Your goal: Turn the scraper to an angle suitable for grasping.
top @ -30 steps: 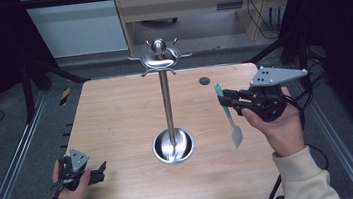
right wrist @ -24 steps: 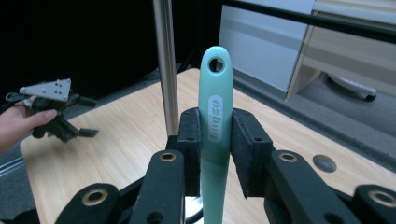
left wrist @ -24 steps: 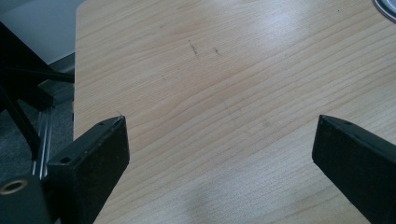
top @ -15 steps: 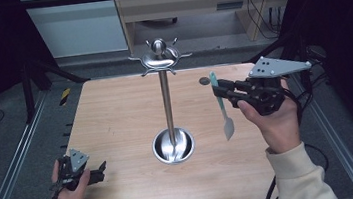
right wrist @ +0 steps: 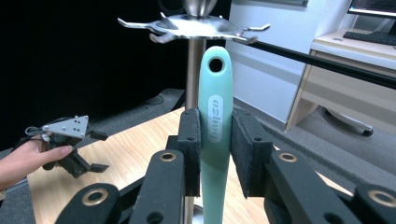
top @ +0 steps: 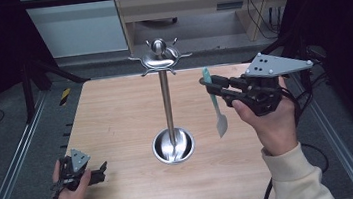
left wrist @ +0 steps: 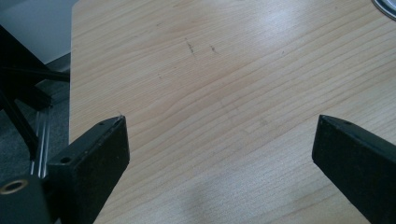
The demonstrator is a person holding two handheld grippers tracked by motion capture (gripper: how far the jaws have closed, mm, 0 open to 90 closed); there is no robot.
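Spatula [top: 213, 103] lifted since a second ago, now hanging upright right of rack pole [top: 166, 105], hole near hooks [top: 160, 61]. Right gripper [top: 213, 86] clamped on handle; left gripper [top: 103, 170] jaws apart, idle. Hanging looks imminent.

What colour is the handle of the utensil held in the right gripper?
The handle is mint green, with a hanging hole near its end. The right gripper view shows it best.
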